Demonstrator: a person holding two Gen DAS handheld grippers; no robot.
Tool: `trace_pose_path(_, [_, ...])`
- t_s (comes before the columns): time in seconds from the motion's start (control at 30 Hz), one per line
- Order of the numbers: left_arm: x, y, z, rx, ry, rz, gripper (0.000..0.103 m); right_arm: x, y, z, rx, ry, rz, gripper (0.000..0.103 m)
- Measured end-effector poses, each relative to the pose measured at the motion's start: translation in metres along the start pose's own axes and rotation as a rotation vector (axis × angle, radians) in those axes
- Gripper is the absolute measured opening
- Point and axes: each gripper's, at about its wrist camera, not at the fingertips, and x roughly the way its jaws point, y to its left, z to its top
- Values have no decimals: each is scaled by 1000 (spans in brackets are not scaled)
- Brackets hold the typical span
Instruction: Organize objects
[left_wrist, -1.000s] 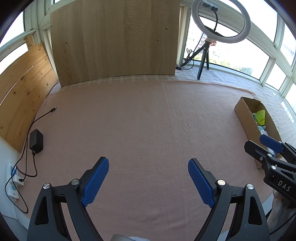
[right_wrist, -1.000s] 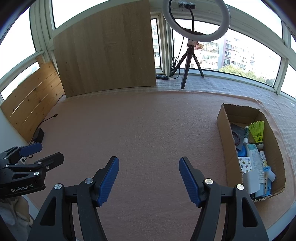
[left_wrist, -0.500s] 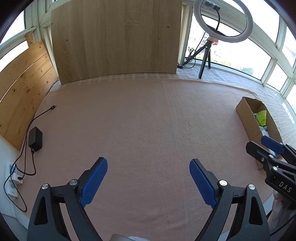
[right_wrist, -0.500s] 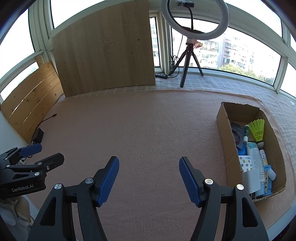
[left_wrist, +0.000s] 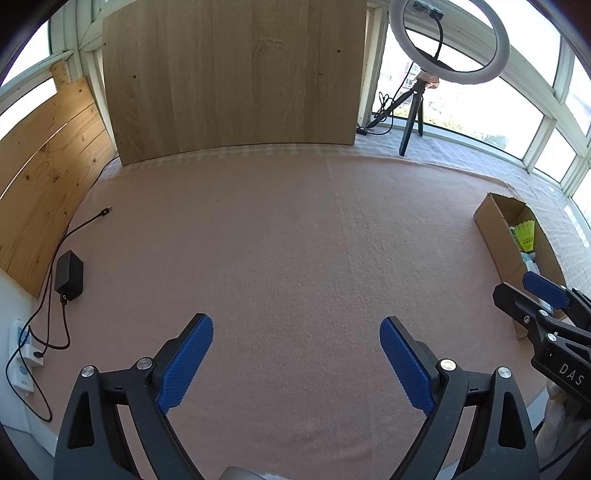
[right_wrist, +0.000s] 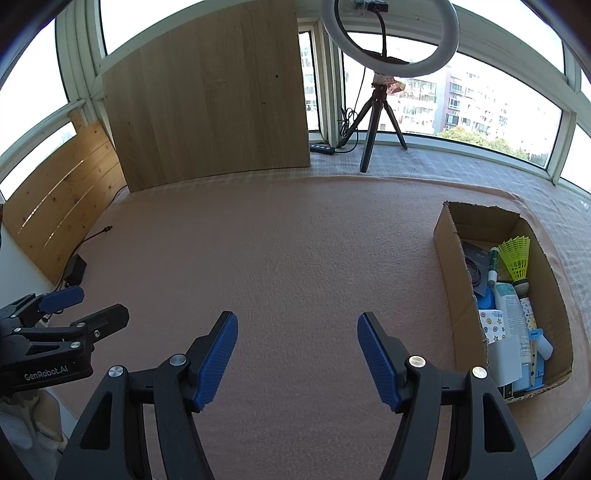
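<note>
**A:** Left wrist view, itemise, please.

**B:** I list: my left gripper (left_wrist: 296, 354), blue pads spread wide, nothing between them, only pink carpet (left_wrist: 288, 240) under the gap. Right of it, at the frame edge, my right gripper (left_wrist: 532, 295) seen from the side, its jaws apart. Behind that gripper, a cardboard box (left_wrist: 496, 236) on the carpet's right side, open on top; a yellow shuttlecock (left_wrist: 526, 234) shows inside it. Far side: an upright wooden board (left_wrist: 232, 74) and a ring light (left_wrist: 448, 37) on a tripod by the windows. Left side: slatted wood panel (left_wrist: 48, 162), a black power adapter (left_wrist: 69, 275) with its cable on the carpet, a white power strip (left_wrist: 23, 354) below.

**A:** Right wrist view?

**B:** I list: right gripper (right_wrist: 297, 354), pads spread, holding nothing, bare carpet (right_wrist: 288, 251) between. Left gripper (right_wrist: 83, 306) at the left edge, fingers apart, empty. The cardboard box (right_wrist: 448, 258) lies to the right of my right gripper, well apart from it. Contents, packed together: shuttlecock (right_wrist: 516, 254) at the far end, a white tube (right_wrist: 509, 306) beside it, a dark flat item (right_wrist: 476, 254), a star-patterned packet (right_wrist: 491, 326), blue and white packaging nearer me. Finer labels I cannot read. All loose items sit inside the box. Ring light (right_wrist: 389, 37) and board (right_wrist: 210, 107) stand at the back.
</note>
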Motion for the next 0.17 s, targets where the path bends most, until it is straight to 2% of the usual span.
trace_pose_path(0.17, [7,2,0,-7,14,-4,95,5,0,-1,1,7,-4,64])
